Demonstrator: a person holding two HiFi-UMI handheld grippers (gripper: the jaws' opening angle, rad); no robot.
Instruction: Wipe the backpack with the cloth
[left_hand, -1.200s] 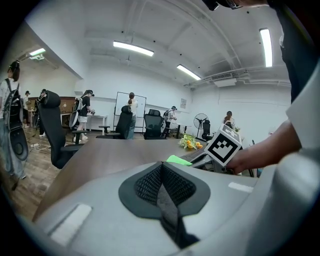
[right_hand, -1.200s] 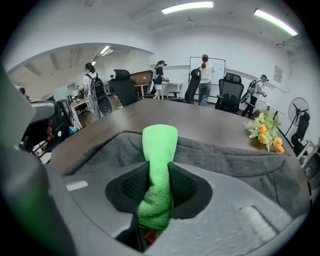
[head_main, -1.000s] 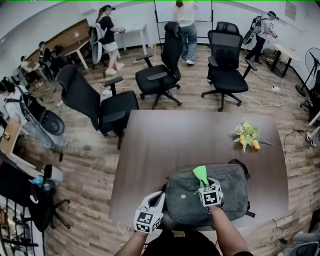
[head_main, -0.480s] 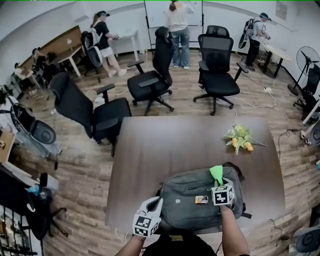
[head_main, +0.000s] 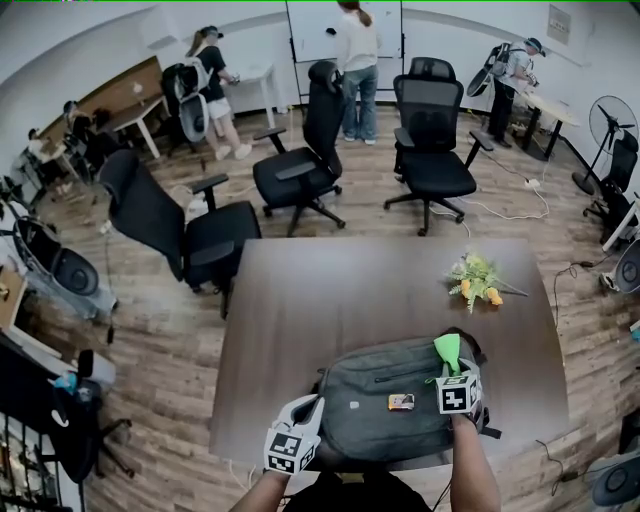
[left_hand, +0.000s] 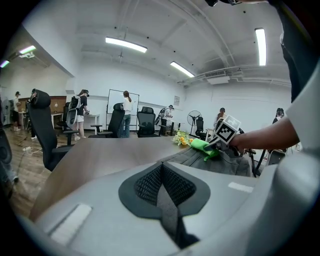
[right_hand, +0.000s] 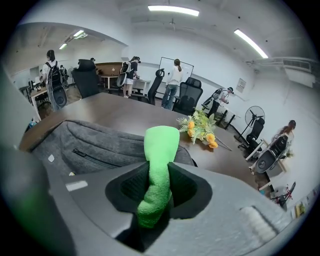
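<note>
A grey backpack (head_main: 395, 400) lies flat at the near edge of the brown table (head_main: 330, 290). My right gripper (head_main: 452, 368) sits over the bag's right end, shut on a bright green cloth (head_main: 447, 348) that sticks out ahead of its jaws. The right gripper view shows the green cloth (right_hand: 159, 165) pinched between the jaws, with the backpack (right_hand: 85, 145) and its zip just below. My left gripper (head_main: 300, 420) rests by the bag's left end, its jaws shut with nothing between them. From the left gripper view the backpack (left_hand: 220, 162) and the cloth (left_hand: 204, 146) lie to the right.
A bunch of yellow flowers (head_main: 475, 278) lies on the table's far right. Black office chairs (head_main: 300, 165) stand beyond the far edge. Several people (head_main: 355, 50) stand at the back of the room. A small tag (head_main: 401, 402) sits on the bag.
My right gripper has slid the cloth rightward along the backpack's top, from near its middle to its right end. The left gripper has stayed in place.
</note>
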